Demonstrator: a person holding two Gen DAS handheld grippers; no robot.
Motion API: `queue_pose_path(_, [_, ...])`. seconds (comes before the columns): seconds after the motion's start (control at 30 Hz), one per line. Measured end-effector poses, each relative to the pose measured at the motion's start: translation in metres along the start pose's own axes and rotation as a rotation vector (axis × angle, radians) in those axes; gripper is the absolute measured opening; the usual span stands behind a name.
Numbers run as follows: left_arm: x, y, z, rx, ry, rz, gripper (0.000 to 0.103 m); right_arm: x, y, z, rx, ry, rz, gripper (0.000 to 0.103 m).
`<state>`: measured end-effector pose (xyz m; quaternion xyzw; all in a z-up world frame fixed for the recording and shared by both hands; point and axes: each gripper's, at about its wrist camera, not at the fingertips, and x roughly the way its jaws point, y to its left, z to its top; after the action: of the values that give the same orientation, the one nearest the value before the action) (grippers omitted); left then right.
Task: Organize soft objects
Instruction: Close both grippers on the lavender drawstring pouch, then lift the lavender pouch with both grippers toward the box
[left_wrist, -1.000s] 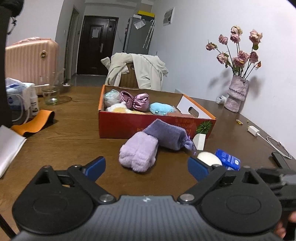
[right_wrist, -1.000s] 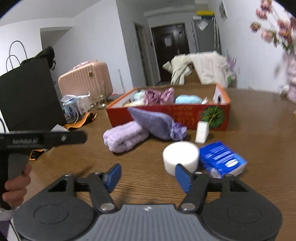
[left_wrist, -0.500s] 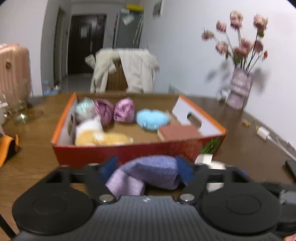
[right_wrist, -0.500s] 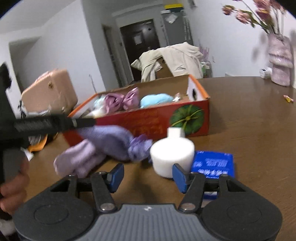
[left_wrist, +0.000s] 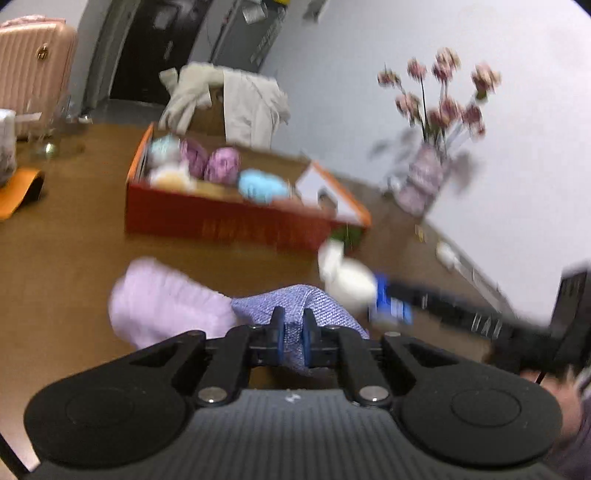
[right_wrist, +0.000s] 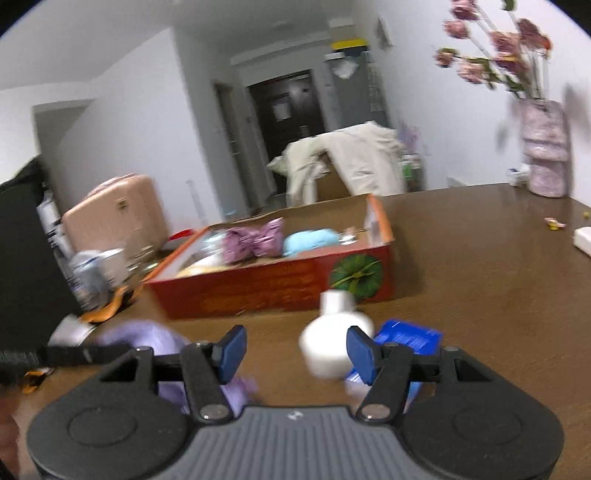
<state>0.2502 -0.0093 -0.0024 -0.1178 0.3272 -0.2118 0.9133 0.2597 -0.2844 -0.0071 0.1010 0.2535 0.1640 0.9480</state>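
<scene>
My left gripper is shut on a violet knitted pouch, whose cloth is pinched between the blue pads. A pale lilac fluffy bundle lies just left of it on the brown table. The red box behind holds a light blue soft toy, pink bows and other soft items. My right gripper stands open over the table with nothing between its fingers. A white round roll sits just ahead of its right finger. The same box is farther back.
A blue packet lies right of the white roll, and a small white block stands by the box. A vase of pink flowers is at the back right, a charger near the right edge, an orange band at left.
My left gripper went from wide open to shut on the violet pouch and pulled back with it. The right gripper drifted closer to the white roll.
</scene>
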Motion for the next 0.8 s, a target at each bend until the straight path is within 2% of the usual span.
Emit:
queue_pose_path(0.07, [-0.008,-0.001,-0.024,0.049,0.012,0.019,0.011,-0.006,0.012,-0.011,-0.007,0.024,0.058,0.061])
queue_pose_path(0.17, [-0.015,0.006,-0.042,0.027,0.048,0.065,0.015,-0.006,0.027,-0.028,-0.02,0.077,0.095,0.062])
queue_pose_path(0.2, [-0.018,0.007,-0.044,0.02,0.053,0.051,0.026,-0.006,0.031,-0.032,-0.025,0.088,0.098,0.062])
queue_pose_path(0.23, [-0.022,0.008,-0.046,0.025,0.052,0.027,0.049,-0.005,0.034,-0.037,-0.028,0.099,0.101,0.062])
queue_pose_path(0.3, [-0.033,0.007,-0.045,0.037,0.009,0.008,0.072,-0.005,0.037,-0.045,-0.013,0.118,0.091,0.062])
queue_pose_path(0.4, [-0.04,0.006,-0.037,0.052,-0.043,-0.004,0.073,0.0,0.039,-0.053,-0.001,0.128,0.078,0.062])
queue_pose_path(0.47, [-0.03,0.008,-0.035,0.047,-0.015,0.022,0.071,0.002,0.039,-0.056,0.012,0.129,0.074,0.061])
queue_pose_path(0.53, [-0.016,0.007,-0.036,0.053,0.032,0.066,0.063,0.002,0.041,-0.058,-0.005,0.129,0.07,0.058])
queue_pose_path(0.57, [-0.012,0.007,-0.04,0.051,0.056,0.065,0.06,0.002,0.041,-0.061,-0.009,0.134,0.073,0.052])
queue_pose_path(0.67, [-0.009,0.012,-0.05,0.019,0.099,0.018,0.041,0.001,0.044,-0.066,-0.003,0.15,0.095,0.039])
queue_pose_path(0.7, [-0.009,0.014,-0.052,0.005,0.112,0.011,0.035,-0.001,0.045,-0.067,-0.006,0.148,0.09,0.039])
queue_pose_path(0.77, [-0.009,0.017,-0.056,-0.021,0.111,0.007,0.03,-0.002,0.047,-0.068,-0.011,0.144,0.086,0.035])
queue_pose_path(0.8, [-0.01,0.018,-0.057,-0.029,0.111,-0.001,0.024,-0.002,0.047,-0.069,-0.01,0.144,0.086,0.034])
